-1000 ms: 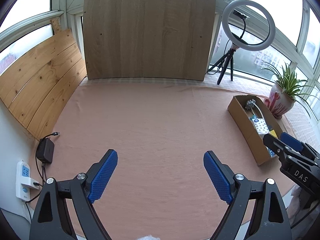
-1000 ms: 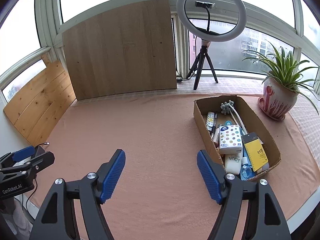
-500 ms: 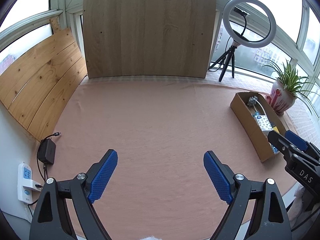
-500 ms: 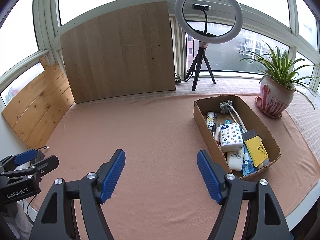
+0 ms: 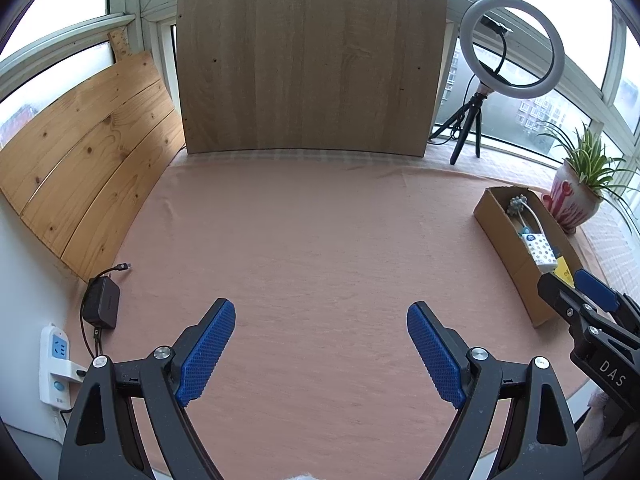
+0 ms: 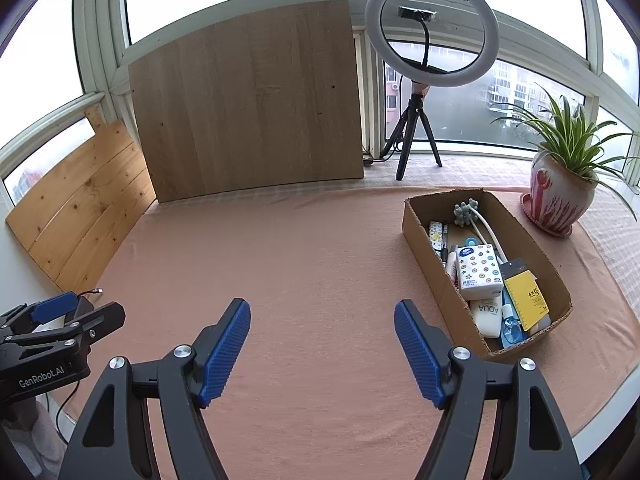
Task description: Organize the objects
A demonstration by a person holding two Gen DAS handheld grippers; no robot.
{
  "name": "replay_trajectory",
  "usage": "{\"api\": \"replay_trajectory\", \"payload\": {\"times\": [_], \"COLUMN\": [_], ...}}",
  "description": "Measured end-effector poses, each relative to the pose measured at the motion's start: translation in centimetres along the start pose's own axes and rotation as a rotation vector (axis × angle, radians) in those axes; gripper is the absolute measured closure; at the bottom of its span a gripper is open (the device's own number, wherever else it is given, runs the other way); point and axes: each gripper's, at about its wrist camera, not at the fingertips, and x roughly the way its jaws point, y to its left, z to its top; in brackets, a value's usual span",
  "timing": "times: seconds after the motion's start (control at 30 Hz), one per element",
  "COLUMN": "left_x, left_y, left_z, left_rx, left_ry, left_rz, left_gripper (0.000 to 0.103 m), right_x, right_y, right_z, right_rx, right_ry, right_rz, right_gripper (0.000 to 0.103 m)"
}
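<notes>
At the far left, a power strip (image 5: pixel 55 364) hangs over the table edge with a black charger (image 5: pixel 101 303) beside it, both tucked against the wooden planks (image 5: pixel 88 168), likely to keep cables off the working surface. The left gripper (image 5: pixel 321 350) hovers above the pink cloth (image 5: pixel 320 240) with its jaws spread wide and nothing between them; the cloth under it lies bare. The right gripper (image 6: pixel 322 354) is likewise wide open and empty, held level over the cloth just left of the cardboard box (image 6: pixel 436 276). That box sits near the table's right side and holds the small items together: a spotted tissue pack (image 6: pixel 480 270), a white tube (image 6: pixel 489 314), a yellow card (image 6: pixel 524 298), pens and a white-handled massager (image 6: pixel 466 212), packed close so they stay upright against the walls. With everything gathered in the box and none loose on the cloth, the scene fits either items waiting to be taken out or a tidy-up already finished. Right of the box stands a potted plant (image 6: pixel 560 196), out of reach's way.
</notes>
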Motion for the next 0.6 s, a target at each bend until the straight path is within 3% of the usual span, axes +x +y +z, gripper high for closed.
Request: {"api": "replay_trajectory", "payload": {"times": [0.6], "left_x": [1.6], "left_y": [-0.2], "left_z": [-0.3], "left_rx": [0.000], "left_ry": [0.020], "left_rz": [0.025], "left_gripper": [0.013], "right_x": [0.3], "right_y": [0.0], "right_z": [-0.1], "right_rx": [0.005], "right_ry": [0.010], "right_rz": [-0.020], "right_gripper": [0.032]}}
